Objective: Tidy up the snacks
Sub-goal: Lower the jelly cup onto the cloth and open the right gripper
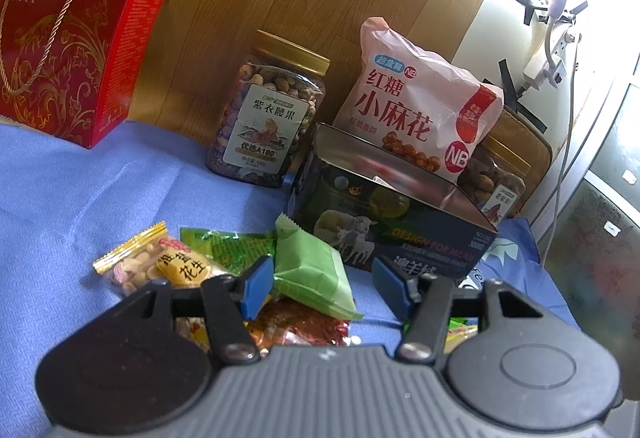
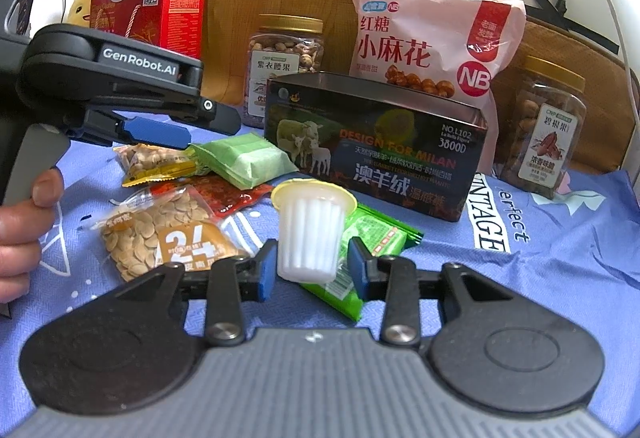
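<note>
One jelly cup (image 2: 307, 234) upright, lid up, axis vertical.

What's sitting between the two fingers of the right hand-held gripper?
A white jelly cup, upright on a green packet, stands between the fingers with small gaps each side, seen in the right wrist view.

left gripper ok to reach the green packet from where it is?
Probably yes: the left gripper stands open with the green packet right between its fingers, lying on top of the other snacks, nothing covering it.
</note>
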